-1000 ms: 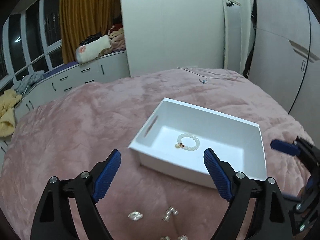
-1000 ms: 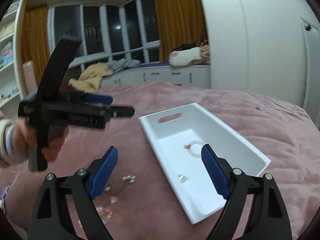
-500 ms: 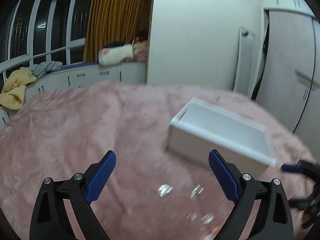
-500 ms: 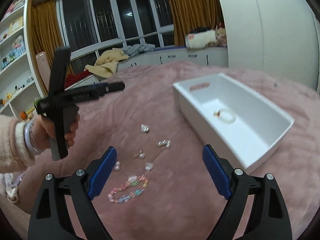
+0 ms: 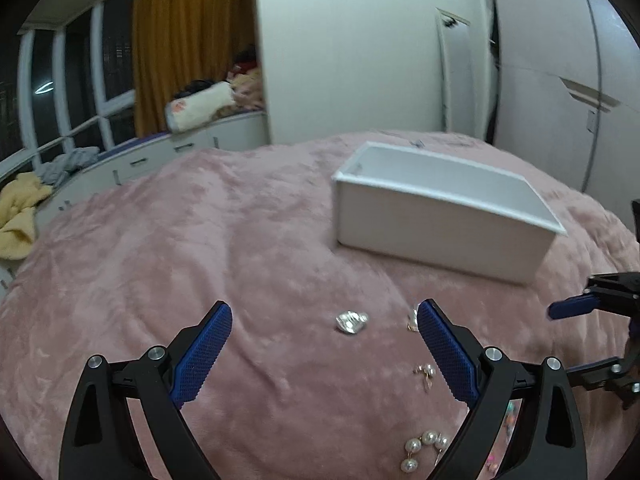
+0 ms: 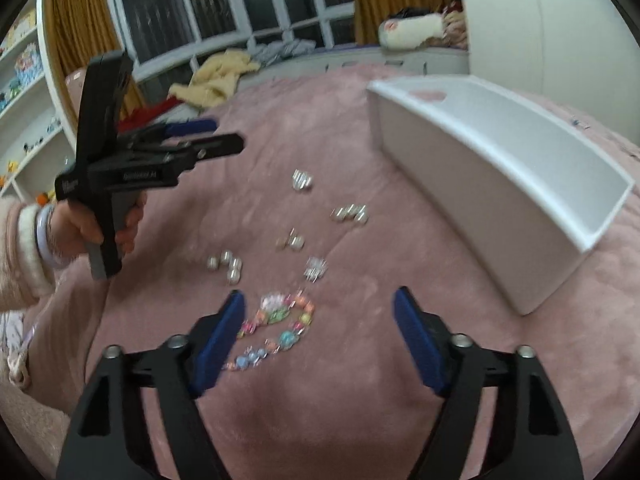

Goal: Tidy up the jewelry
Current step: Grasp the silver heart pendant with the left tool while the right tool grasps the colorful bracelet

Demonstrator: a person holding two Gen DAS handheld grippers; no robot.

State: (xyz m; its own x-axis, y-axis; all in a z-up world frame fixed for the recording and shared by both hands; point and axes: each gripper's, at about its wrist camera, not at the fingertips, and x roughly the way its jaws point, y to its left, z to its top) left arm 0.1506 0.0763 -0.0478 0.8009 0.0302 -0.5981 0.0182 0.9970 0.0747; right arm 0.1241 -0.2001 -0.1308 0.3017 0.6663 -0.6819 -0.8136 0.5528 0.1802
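A white box [image 5: 440, 216] sits on the pink blanket [image 5: 200, 248]; it also shows in the right wrist view [image 6: 500, 184]. Its inside is hidden from both views. Loose jewelry lies in front of it: a silver piece [image 5: 351, 321], small pearl earrings [image 5: 426, 372], a pearl piece [image 5: 424, 446], several silver pieces [image 6: 350, 213] and a colourful bead bracelet [image 6: 276, 326]. My left gripper [image 5: 324, 348] is open and empty, low over the silver piece. My right gripper [image 6: 320, 340] is open and empty, just above the bead bracelet.
The left gripper [image 6: 192, 140] and the hand holding it show at the left of the right wrist view. Low white cabinets [image 5: 160, 156] with clothes run along the windows. A white wardrobe [image 5: 560, 80] stands behind the bed.
Both grippers have moved away from the box and down toward the loose jewelry on the blanket. The right one now hovers over the bead bracelet. Both stay open.
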